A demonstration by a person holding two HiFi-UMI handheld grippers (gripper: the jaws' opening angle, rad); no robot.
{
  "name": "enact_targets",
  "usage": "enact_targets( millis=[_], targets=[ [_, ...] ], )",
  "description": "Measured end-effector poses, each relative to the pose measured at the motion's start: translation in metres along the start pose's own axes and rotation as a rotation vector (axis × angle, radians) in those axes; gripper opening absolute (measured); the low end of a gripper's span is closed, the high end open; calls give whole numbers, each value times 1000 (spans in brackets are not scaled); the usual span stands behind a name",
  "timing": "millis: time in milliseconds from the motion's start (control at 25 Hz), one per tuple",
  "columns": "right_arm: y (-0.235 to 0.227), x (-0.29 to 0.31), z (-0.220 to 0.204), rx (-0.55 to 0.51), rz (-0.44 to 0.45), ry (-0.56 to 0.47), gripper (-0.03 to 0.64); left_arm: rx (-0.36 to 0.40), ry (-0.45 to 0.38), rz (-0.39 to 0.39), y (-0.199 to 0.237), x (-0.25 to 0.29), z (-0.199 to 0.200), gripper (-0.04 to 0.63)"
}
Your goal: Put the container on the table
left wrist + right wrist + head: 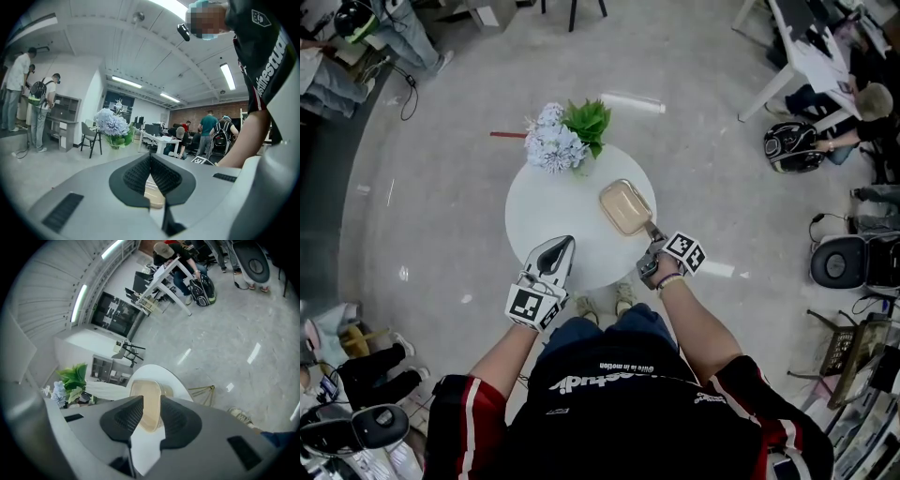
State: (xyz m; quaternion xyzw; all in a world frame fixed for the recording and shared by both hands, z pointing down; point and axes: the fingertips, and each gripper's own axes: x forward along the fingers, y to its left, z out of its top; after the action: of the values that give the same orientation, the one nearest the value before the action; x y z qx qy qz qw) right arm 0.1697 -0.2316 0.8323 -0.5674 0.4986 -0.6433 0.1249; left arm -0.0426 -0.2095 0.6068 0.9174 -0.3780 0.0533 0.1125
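Note:
A beige lidded container [626, 207] lies flat on the right side of the round white table [548, 202]. My right gripper [653, 234] is at the container's near right corner with its jaws open. In the right gripper view the container [146, 389] shows through the gap between the pads, which do not press on it. My left gripper [556, 253] hovers over the table's near edge, jaws shut and empty. In the left gripper view its fingertips [150, 157] meet, with a bit of the container [154, 194] visible below them.
A vase of pale blue flowers with green leaves [562, 139] stands at the table's far edge. A white desk [806, 56], a seated person and a black backpack [792, 147] are at the upper right. More people sit at the left, and my feet [600, 305] show under the table.

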Motion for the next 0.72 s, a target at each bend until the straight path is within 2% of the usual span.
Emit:
enact_targets(
  millis=[160,400,560,720],
  targets=[
    [31,-22,8,-144,54,-7,108,14,-31,16,0,-12,19,23],
    [120,-59,17,-369,227,-28,60,35,-61,38,2,-32,55,23],
    [191,-92,12,-586,372,-89,48,44,-53,-1,-4,-48,79,23],
    [254,-136,-11,-794,511,-133,19,67,-65,-43,-13,-70,108,23]
  ],
)
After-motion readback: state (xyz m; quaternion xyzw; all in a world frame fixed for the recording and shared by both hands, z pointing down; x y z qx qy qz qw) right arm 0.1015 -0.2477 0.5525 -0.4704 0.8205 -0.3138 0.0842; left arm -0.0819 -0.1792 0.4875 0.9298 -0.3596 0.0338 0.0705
